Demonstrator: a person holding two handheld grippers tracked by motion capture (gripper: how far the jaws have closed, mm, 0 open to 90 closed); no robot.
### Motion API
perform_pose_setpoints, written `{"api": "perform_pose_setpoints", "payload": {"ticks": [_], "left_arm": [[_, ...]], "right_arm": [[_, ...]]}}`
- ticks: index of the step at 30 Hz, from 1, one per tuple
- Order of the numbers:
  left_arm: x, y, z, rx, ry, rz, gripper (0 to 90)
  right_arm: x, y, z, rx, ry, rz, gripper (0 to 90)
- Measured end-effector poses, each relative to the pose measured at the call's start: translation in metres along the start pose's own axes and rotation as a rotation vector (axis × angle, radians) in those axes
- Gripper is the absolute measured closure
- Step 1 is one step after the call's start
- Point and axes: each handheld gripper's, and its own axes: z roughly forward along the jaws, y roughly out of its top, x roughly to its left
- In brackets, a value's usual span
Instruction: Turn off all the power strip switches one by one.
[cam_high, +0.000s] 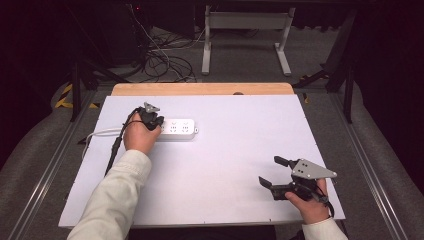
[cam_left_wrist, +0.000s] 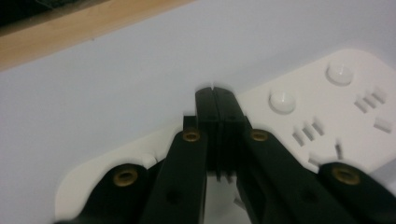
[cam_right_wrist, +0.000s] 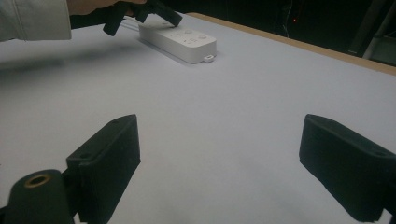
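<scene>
The white surface (cam_high: 225, 170) spans most of the high view, with a wooden edge strip (cam_high: 202, 89) along its far side; it is bare apart from one thing, so both tools have room to work.

A white power strip (cam_high: 177, 129) lies flat in the far-left part of the surface, its white cord (cam_high: 102, 133) trailing off to the left. Its upper face carries round buttons and slotted sockets, seen close in the left gripper view. It lies with that face up, probably so the sockets and switches can be reached from above.

The left tool (cam_high: 151, 120) is down at the strip's left end, its jaws pressed together with no gap. In its own view the closed tips (cam_left_wrist: 217, 100) sit over the strip's near corner. Whether they touch it I cannot tell. Closed jaws make a single blunt point, which would suit pressing or steadying the strip rather than grasping it.

The right tool (cam_high: 273, 172) rests low near the right front corner, well apart from the strip, jaws spread wide and holding nothing: it looks parked in readiness.
</scene>
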Motion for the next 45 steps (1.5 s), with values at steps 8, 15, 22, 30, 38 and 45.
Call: {"api": "perform_pose_setpoints", "payload": {"ticks": [8,15,22,30,38,45], "left_arm": [[0.004,0.009,-0.015,-0.111,-0.069,-0.087,90.0],[-0.003,0.017,-0.025,-0.152,-0.098,-0.065,90.0],[-0.015,0.017,-0.018,-0.157,-0.139,-0.058,90.0],[-0.021,0.012,-0.001,-0.123,-0.14,-0.049,90.0],[-0.024,0.008,0.008,-0.081,-0.147,-0.058,90.0],[-0.023,0.007,0.01,-0.065,-0.134,-0.052,90.0]], "right_arm": [[-0.002,-0.001,0.0,0.0,-0.004,0.004,13.1],[-0.001,0.0,-0.001,-0.003,-0.003,0.002,13.1],[-0.001,0.0,0.001,0.001,0.0,0.003,13.1],[-0.001,-0.001,0.001,0.001,0.003,0.006,13.0],[-0.001,-0.001,0.001,0.002,0.003,0.006,12.9],[-0.001,-0.001,0.001,0.005,0.005,0.002,12.9]]}}
